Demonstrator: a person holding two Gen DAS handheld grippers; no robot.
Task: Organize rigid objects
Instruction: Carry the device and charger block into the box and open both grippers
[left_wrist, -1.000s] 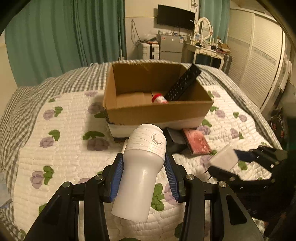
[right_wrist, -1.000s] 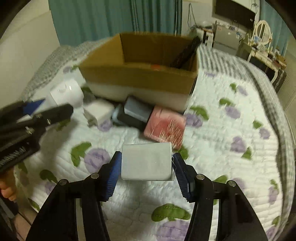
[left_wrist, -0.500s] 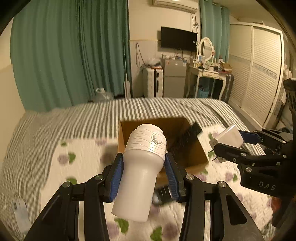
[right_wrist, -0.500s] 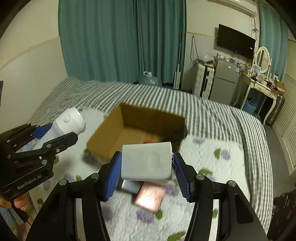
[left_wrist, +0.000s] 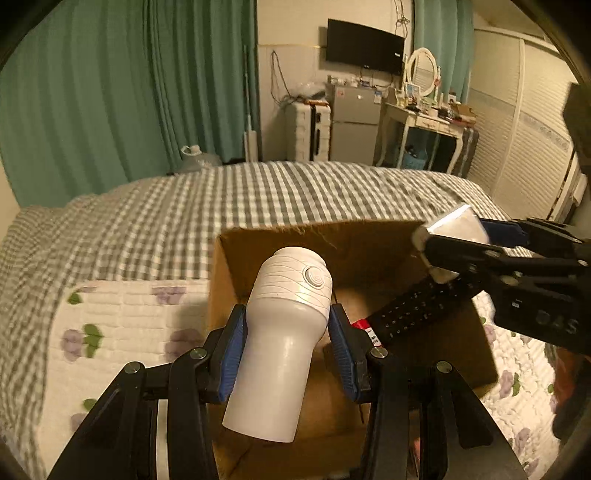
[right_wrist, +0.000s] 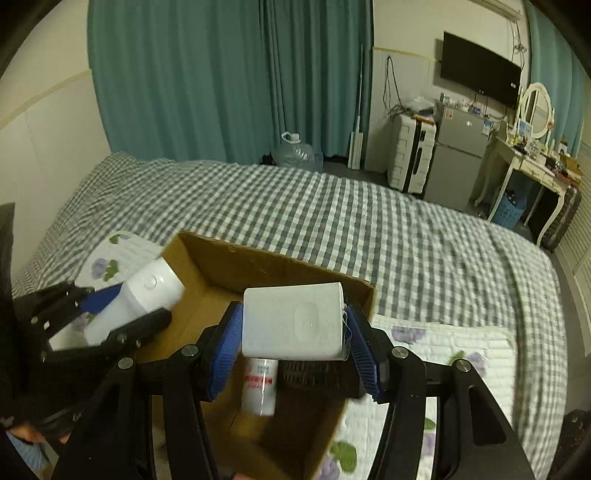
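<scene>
My left gripper (left_wrist: 286, 336) is shut on a white flask-shaped bottle (left_wrist: 284, 332) with a round button, held above the open cardboard box (left_wrist: 229, 280). It also shows at the left of the right wrist view (right_wrist: 144, 295). My right gripper (right_wrist: 293, 343) is shut on a white rectangular block (right_wrist: 291, 325) and holds it over the box (right_wrist: 207, 266); in the left wrist view the block (left_wrist: 454, 225) hangs over the box's right side. Inside the box lie a black remote (left_wrist: 417, 306) and a small white bottle with red print (right_wrist: 260, 384).
The box sits on a bed with a floral quilt (left_wrist: 122, 321) and a grey checked blanket (right_wrist: 332, 206). Teal curtains (left_wrist: 110, 92), a fridge (right_wrist: 458, 155), a dressing table (right_wrist: 532, 162) and louvred wardrobe doors (left_wrist: 517, 125) stand beyond the bed.
Both grippers rose from bed level and moved forward with their objects. They now hang above the open box, so I look down into it.
</scene>
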